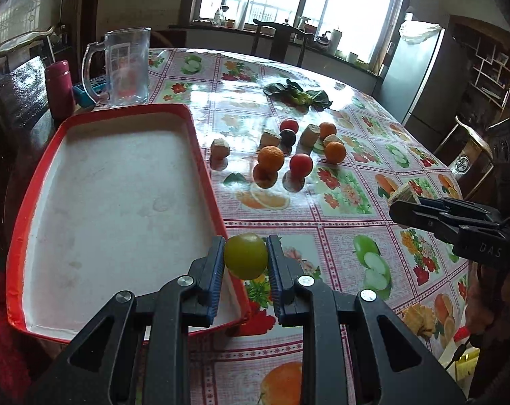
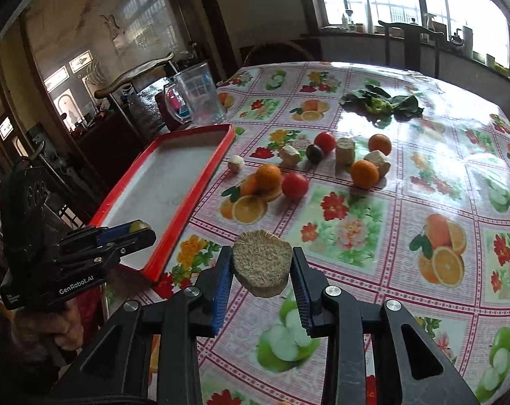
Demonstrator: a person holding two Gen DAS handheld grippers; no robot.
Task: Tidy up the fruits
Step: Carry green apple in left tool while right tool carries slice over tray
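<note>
My left gripper is shut on a green round fruit, held above the near right rim of the red tray. It also shows in the right wrist view over the tray. My right gripper is shut on a tan cut stalk chunk, held above the table; it shows at the right in the left wrist view. On the cloth lie oranges, a red fruit, a dark fruit and several tan chunks.
A clear glass jug and a pink bottle stand beyond the tray. Leafy greens lie farther back. The fruit-print tablecloth covers the table. Chairs stand around the table edges.
</note>
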